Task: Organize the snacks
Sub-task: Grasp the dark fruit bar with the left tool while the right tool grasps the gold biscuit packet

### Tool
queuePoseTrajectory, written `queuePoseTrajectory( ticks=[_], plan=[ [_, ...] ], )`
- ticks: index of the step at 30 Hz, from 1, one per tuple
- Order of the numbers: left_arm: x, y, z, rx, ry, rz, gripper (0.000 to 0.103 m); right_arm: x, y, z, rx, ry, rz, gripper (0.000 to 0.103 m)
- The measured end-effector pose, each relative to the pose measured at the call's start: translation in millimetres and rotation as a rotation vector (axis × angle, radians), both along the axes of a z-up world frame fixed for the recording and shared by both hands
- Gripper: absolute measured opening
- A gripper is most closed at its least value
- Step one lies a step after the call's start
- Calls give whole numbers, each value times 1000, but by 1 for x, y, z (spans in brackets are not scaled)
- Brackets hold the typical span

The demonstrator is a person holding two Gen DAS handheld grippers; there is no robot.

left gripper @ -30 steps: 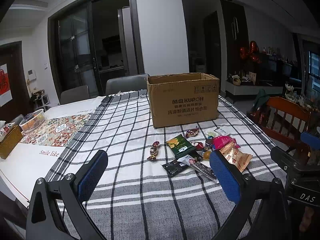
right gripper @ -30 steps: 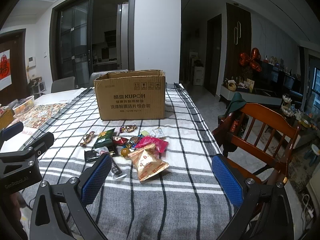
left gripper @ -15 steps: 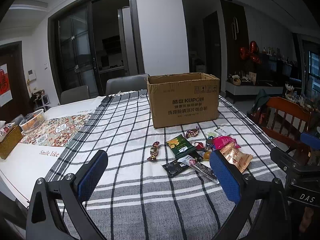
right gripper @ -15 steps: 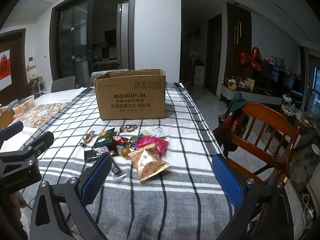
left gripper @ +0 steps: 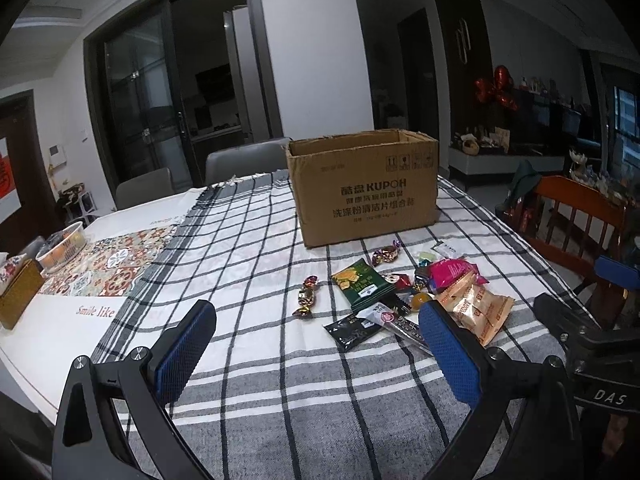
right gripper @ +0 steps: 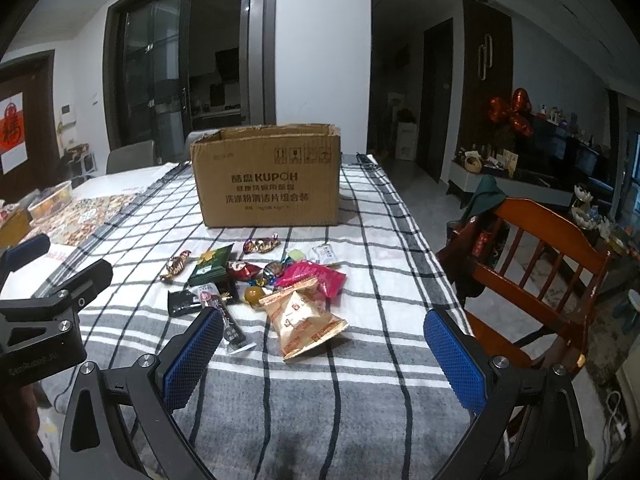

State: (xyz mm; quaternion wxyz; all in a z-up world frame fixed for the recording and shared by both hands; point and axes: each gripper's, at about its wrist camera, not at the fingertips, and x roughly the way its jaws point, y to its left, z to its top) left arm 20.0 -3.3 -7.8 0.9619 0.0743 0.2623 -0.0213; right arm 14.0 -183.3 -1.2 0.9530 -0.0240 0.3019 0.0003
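An open cardboard box (left gripper: 364, 190) (right gripper: 267, 182) stands on the checked tablecloth (left gripper: 248, 264). In front of it lies a pile of snacks: a tan packet (left gripper: 478, 308) (right gripper: 306, 320), a pink packet (left gripper: 452, 272) (right gripper: 316, 276), a green packet (left gripper: 362, 284) (right gripper: 210, 264), a black sachet (left gripper: 352, 330) (right gripper: 184, 302), a long dark stick pack (right gripper: 230, 326) and wrapped candies (left gripper: 306, 296) (right gripper: 262, 245). My left gripper (left gripper: 316, 338) is open, held near the table's front, left of the pile. My right gripper (right gripper: 326, 344) is open too, with the tan packet just beyond its fingers. Neither holds anything.
A wooden chair (right gripper: 536, 276) stands at the table's right side. A patterned mat (left gripper: 108, 260), a basket (left gripper: 62, 242) and a woven box (left gripper: 18, 294) lie at the far left. Grey chairs (left gripper: 240, 160) stand behind the table.
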Motion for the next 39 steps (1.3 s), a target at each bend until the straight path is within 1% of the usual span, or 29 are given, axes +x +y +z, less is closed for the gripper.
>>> queuePoseTrajectory(
  ticks=[3,5,9,12,14,17,19,22,27,29,33,34,37,39],
  plan=[
    [9,-2,-5,2,19,-15,100,8,2,-4,-11,14,17,102],
    [17,-5,-8,1,47,-29,94,15,3,-7,-15,30,34,102],
    [29,-11,-15,-26,95,-45,90,33,2,-17,-15,69,75,101],
    [40,-18,-23,-53,145,-58,85,46,0,-25,-15,100,112,95],
    [46,-22,-29,-71,176,-66,76,53,0,-30,-8,120,132,91],
    [58,-27,-38,-109,233,-68,69,65,-1,-37,-22,142,159,87],
    [65,-30,-43,-127,267,-74,66,72,-1,-41,-37,158,176,83],
    [75,-35,-51,-155,309,-75,65,80,1,-49,-49,184,217,78],
    [90,-40,-60,-206,375,-82,55,84,11,-57,-88,183,269,77],
    [97,-41,-65,-225,410,-76,47,88,13,-60,-83,193,281,69],
    [107,-41,-75,-267,480,-56,43,94,12,-68,-49,224,290,67],
    [109,-41,-78,-275,495,-52,41,95,11,-70,-42,231,290,65],
    [113,-44,-81,-268,505,-43,40,99,11,-74,-31,242,296,58],
    [116,-44,-82,-273,518,-38,40,102,10,-77,-24,250,292,58]
  ],
)
